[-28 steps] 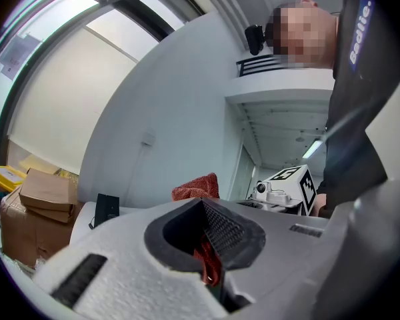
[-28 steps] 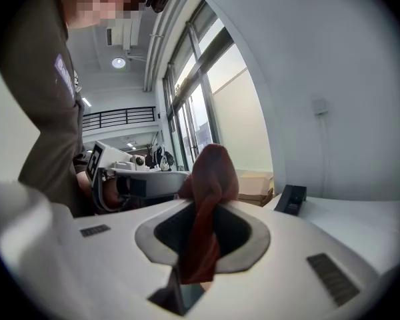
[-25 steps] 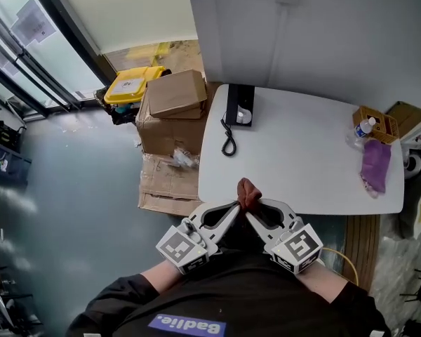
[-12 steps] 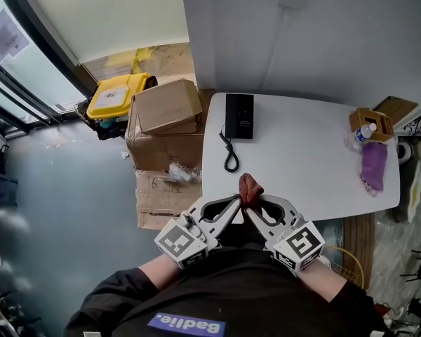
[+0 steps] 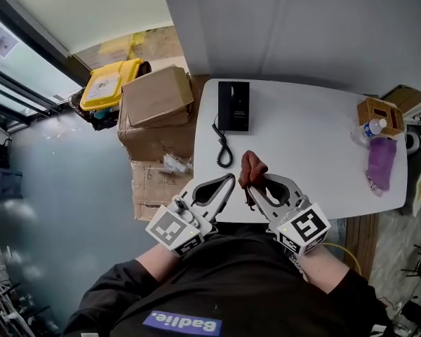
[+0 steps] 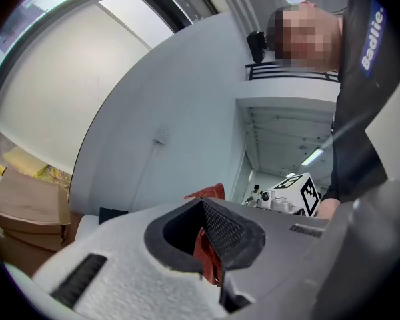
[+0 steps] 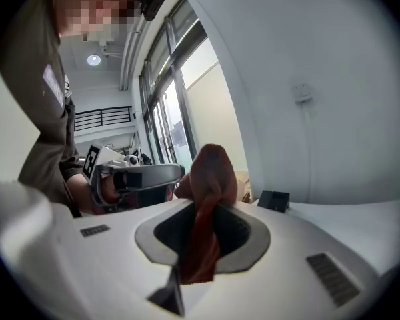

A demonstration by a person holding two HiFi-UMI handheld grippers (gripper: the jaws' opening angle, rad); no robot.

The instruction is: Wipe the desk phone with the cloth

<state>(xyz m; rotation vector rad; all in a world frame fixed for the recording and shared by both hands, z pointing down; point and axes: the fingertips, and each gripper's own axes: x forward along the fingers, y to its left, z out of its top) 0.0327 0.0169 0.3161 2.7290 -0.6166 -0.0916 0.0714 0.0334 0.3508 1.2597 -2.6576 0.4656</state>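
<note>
Looked steeply down on a white rectangular table [image 5: 302, 146] set against a pale grey wall [image 5: 323, 27]. Found brown cardboard boxes [image 5: 156, 95] stacked on the floor just beside its left end, with a yellow-lidded bin [image 5: 107, 84] beyond them.

Saw the 2 grippers side by side over the table's near edge, the left gripper [image 5: 231, 179] and the right gripper [image 5: 250, 186] angled toward each other with tips almost meeting. Read the right one's jaws as clamped on a rust-red crumpled cloth [image 5: 252, 166], 1 bunch standing up past the tips and a tail hanging back through the jaw opening. Read the left one's jaws as closed together too, with a fold of that same cloth pinched between them.

Found the flat black desk phone [image 5: 234, 105] lying at the table's far left corner, touched by neither gripper and well apart from the lifted cloth.

Noted a purple cloth [image 5: 381, 163] lying at the right end and a woven brown basket [image 5: 387, 109] just beyond it.

Traced a black coiled cord [image 5: 223, 152] from the phone toward the near edge.

Spotted 1 clear bottle [image 5: 372, 128] with a blue cap at the basket's near side.
</note>
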